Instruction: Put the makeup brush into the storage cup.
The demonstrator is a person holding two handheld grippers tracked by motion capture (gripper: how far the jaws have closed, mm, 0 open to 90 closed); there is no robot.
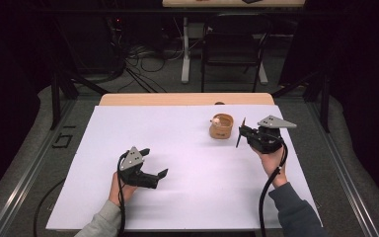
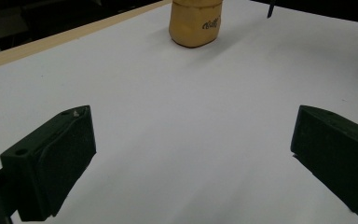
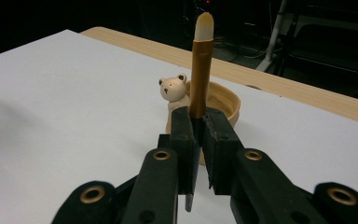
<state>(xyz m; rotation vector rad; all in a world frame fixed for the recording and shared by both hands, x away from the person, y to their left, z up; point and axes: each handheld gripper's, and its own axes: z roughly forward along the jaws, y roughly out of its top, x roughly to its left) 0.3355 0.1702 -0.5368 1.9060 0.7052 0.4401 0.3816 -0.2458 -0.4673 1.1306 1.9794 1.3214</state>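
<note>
Your right gripper (image 3: 198,135), jaws clamped on the upright brush (image 3: 200,70) just beside the bear cup (image 1: 221,127) near the table's (image 1: 128,123) far edge, risks tipping the cup if lowered off-centre; your left gripper (image 2: 191,154) rests wide open, empty.

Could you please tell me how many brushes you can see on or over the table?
1. The brush is clamped upright in the right gripper, beside the bear cup. The cup's inside is only partly visible, so another could be hidden there.
</note>
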